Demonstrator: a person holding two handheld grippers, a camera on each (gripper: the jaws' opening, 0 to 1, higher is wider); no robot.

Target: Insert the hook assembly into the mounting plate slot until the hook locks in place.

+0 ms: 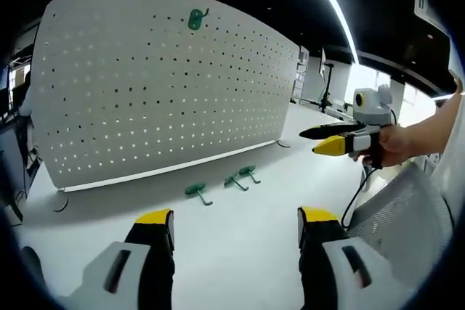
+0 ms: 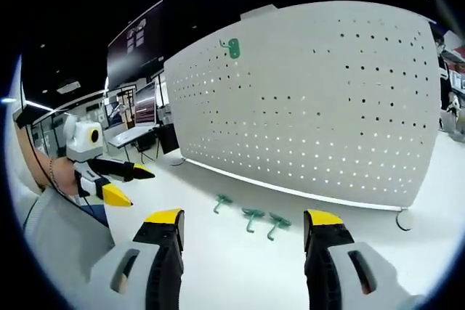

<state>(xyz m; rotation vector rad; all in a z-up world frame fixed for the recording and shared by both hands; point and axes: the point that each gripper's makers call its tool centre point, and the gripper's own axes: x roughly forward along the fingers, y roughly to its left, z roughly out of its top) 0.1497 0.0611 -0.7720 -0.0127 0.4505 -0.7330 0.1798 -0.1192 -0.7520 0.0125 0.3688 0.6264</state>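
Three green hooks [image 1: 224,182] lying ahead on the table [image 1: 240,245], before the pegboard [image 1: 160,85]; left gripper [image 1: 236,226] nearer, both jaws agape, right gripper [image 2: 243,231] equally empty.

— Ahead of us the white table [image 1: 240,237] lies open up to three green hooks [image 1: 197,192] near the pegboard [image 1: 160,85].
— We see that upright board closing off everything behind them.

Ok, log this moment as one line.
left gripper: open, empty | right gripper: open, empty | white perforated pegboard: upright, one green plastic hook mounted | three green hooks: on table
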